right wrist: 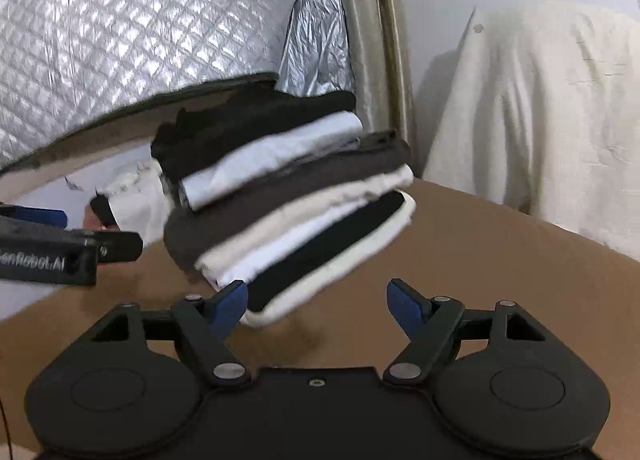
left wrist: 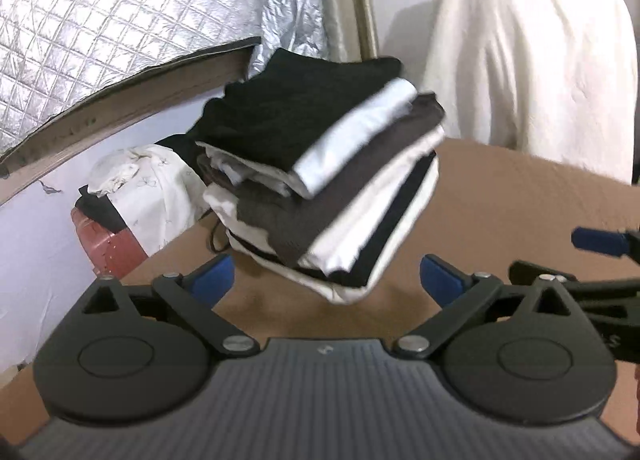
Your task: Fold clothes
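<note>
A stack of folded clothes [left wrist: 320,188] sits on the brown table [left wrist: 520,212], towards its far left corner, black on top, then white, grey, cream, black and cream layers. It leans, with the upper garments shifted towards the back. The pile looks soft and fairly light, but loose: each layer would slide over the one below, so a pinch on a single edge would likely pull one piece out and leave the rest. Moved as one, it would best be held low, from both sides under the bottom cream garment.

The left gripper [left wrist: 327,276] is spread wide with nothing between its blue pads; the near corner of the stack lies just ahead of it. The right gripper [right wrist: 316,302] also stands open and empty, its left pad just beside the pile's lowest corner; whether it touches cannot be told.

The table's top looks matt and bare apart from the pile. Behind are a quilted silver cover [right wrist: 120,40], a pale wall, a cream cloth [right wrist: 540,120] draped over something, and a red case [left wrist: 108,236] with white fabric on it
</note>
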Motion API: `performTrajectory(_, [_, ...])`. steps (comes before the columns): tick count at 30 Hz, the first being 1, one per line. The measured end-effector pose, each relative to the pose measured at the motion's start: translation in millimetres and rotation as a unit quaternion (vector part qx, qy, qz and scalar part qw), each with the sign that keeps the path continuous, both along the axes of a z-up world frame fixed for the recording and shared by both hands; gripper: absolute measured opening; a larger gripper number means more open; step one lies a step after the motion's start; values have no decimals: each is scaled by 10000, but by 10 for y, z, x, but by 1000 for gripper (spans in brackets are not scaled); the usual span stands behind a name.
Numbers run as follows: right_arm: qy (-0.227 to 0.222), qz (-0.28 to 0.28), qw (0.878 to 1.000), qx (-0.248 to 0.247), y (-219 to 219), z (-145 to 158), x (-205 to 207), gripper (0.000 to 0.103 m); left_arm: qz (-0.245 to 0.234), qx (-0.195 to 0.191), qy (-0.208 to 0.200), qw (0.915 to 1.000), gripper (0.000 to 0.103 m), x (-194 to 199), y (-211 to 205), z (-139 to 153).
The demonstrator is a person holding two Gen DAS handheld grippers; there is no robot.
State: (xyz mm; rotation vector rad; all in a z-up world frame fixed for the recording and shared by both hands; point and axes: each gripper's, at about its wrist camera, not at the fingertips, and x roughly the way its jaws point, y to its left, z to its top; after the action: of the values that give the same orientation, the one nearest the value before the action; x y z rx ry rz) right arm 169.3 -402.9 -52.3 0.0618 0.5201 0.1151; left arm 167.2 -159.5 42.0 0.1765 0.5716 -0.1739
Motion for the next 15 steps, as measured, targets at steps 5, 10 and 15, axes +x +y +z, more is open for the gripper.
performTrajectory(5, [142,-560,9975,-411,53,-168,-242,93,174,368,-36,9992,103,-363,-174,-160])
performTrajectory(10, [437,-635,9961,-432,84,-304,-515,93,248,276,184,9991,103,-592,-188,-344])
performTrajectory(15, [430,-619,9956,-553,135,-311,-792,93,352,236,318,9986,103,-801,-96,-421])
